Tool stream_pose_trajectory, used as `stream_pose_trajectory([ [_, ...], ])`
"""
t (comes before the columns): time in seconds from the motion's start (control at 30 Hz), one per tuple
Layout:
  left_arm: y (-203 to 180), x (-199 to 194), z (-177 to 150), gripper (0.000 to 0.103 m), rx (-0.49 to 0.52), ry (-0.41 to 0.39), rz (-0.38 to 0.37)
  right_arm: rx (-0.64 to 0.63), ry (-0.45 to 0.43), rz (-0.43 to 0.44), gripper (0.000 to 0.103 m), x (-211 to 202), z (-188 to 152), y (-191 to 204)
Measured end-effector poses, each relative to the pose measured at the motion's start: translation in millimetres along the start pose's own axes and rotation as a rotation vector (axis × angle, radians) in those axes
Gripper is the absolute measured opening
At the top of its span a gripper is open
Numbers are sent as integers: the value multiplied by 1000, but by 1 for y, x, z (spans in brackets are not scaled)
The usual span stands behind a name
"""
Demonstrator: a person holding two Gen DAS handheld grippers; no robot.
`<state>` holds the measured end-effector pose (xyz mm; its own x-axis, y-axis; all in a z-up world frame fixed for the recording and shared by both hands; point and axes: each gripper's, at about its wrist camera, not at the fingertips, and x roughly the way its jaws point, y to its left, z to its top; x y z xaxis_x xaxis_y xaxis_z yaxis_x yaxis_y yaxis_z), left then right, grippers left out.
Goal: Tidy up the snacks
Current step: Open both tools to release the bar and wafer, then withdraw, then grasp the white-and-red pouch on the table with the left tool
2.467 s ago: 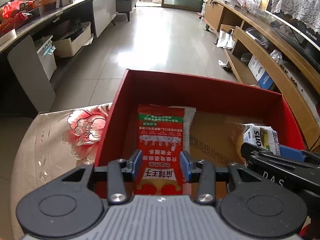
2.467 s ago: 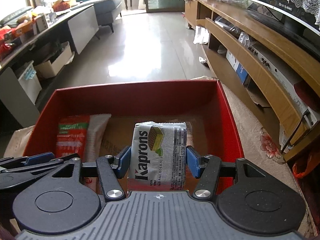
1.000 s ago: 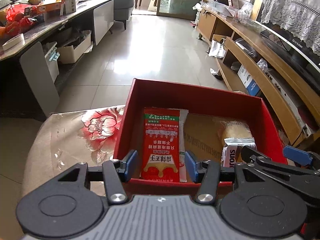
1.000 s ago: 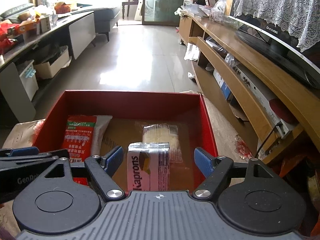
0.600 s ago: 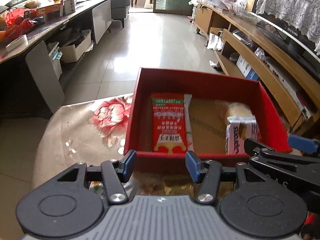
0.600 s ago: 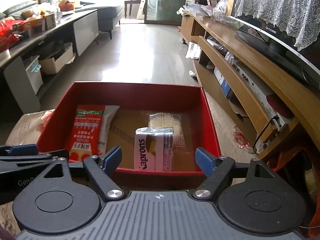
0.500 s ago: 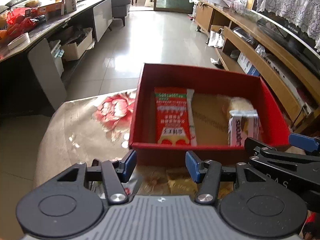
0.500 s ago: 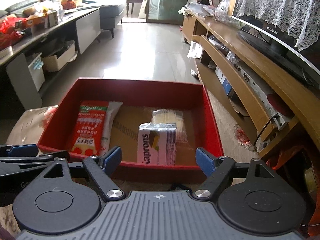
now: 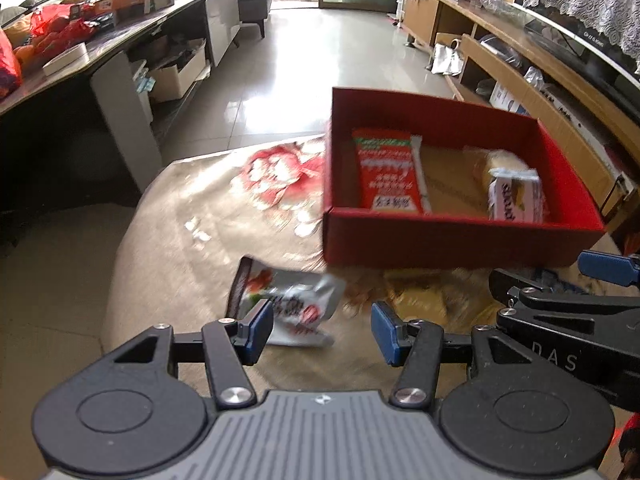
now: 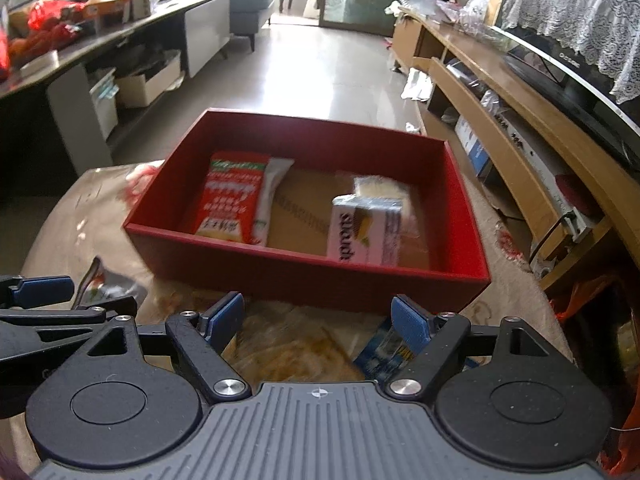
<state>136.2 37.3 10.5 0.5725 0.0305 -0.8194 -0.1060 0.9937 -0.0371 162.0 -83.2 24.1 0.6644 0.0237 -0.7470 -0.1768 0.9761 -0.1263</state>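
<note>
A red box (image 9: 460,236) (image 10: 304,276) sits on the floral tablecloth. It holds a red snack packet (image 9: 386,172) (image 10: 232,200), a Kaprons wafer pack (image 9: 514,196) (image 10: 364,230) and a pale biscuit pack (image 10: 380,186). My left gripper (image 9: 322,332) is open and empty, just above a silver snack packet (image 9: 292,300) that lies in front of the box. My right gripper (image 10: 320,322) is open and empty over a yellow packet (image 10: 296,352), with a blue packet (image 10: 384,354) by its right finger.
The table edge curves down at the left (image 9: 124,248). A low wooden TV shelf (image 10: 532,148) runs along the right. A dark counter with clutter (image 9: 80,40) stands at the left. Tiled floor lies beyond the box.
Both grippers have let go of their packets in the box and pulled back out of it. They now hang in front of the box over loose packets on the cloth.
</note>
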Motion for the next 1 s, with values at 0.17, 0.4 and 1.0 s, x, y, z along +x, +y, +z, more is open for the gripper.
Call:
stream_pose_trajectory([
  [0.17,14,1,-12,53,-1,27,19,-42,26,17,85,1,-7,17],
  [0.4,24,4,-22,53,9,52,53,-97,52,23,85,4,-12,37],
  [1.0,58,18,-12,59,-113,117,-3,-68,98,69,86,19,-6,39],
])
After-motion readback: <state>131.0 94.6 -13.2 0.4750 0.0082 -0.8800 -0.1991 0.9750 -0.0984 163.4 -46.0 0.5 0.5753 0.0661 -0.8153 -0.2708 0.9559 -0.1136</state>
